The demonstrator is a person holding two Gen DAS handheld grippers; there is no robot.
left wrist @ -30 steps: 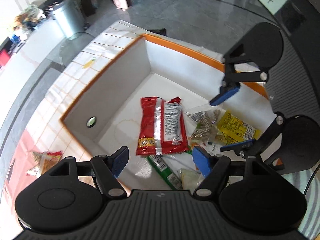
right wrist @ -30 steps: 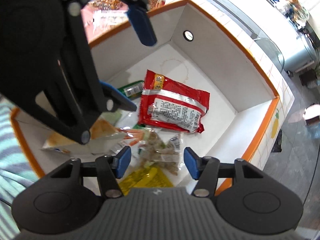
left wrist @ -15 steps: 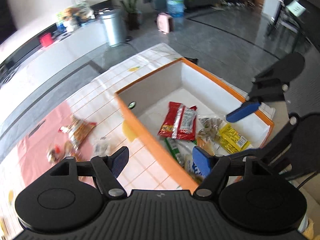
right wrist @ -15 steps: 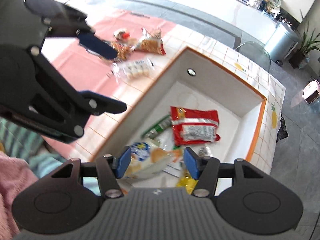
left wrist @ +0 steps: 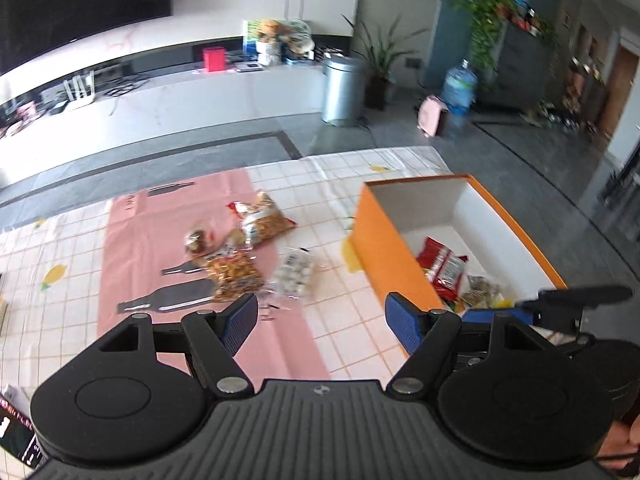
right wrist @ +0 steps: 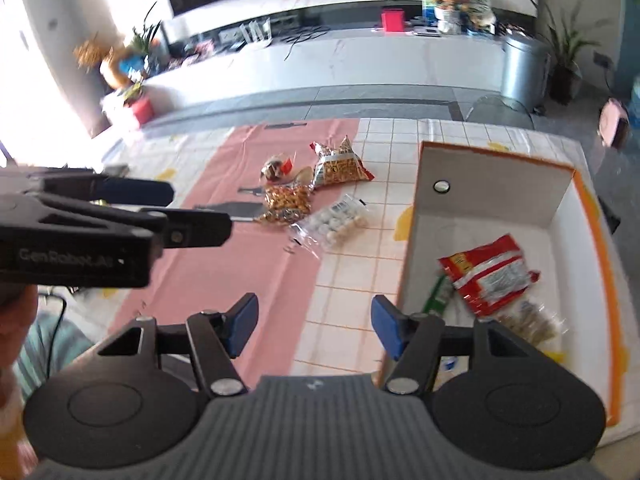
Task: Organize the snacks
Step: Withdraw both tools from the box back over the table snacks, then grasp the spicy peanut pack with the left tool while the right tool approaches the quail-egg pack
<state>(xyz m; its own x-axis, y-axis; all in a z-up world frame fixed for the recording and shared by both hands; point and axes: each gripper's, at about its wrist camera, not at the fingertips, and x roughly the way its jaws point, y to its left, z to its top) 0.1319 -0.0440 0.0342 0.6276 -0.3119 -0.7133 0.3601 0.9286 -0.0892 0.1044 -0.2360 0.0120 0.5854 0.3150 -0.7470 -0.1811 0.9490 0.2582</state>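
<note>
Both grippers empty: left gripper (left wrist: pixel 320 316) has its blue pads spread wide over the tablecloth with nothing between them, right gripper (right wrist: pixel 314 326) has its jaws opening, also nothing between them. Left one hangs over the pink strip (left wrist: pixel 168 240) of the tablecloth (left wrist: pixel 352 316), just left of the box (left wrist: pixel 384 252); right one sits over the box's near-left corner. Box is orange outside, white inside, open on top, standing on the right part of the table. Inside it: red packet (right wrist: pixel 486 274), green stick pack (right wrist: pixel 438 294) beside it, clear bag of brownish snacks (right wrist: pixel 532 320), a bit of yellow wrapper (left wrist: pixel 500 302). 4 snacks are outside on the cloth, left of the box and well apart from it: orange chip bag (right wrist: pixel 340 166), clear bag of golden snacks (right wrist: pixel 286 200) touching it, small round item (right wrist: pixel 274 170), clear bag of white balls (right wrist: pixel 338 222) nearest the box. Background: white counter (left wrist: pixel 192 96), metal bin (left wrist: pixel 342 88), water jug (left wrist: pixel 458 88), plants.
</note>
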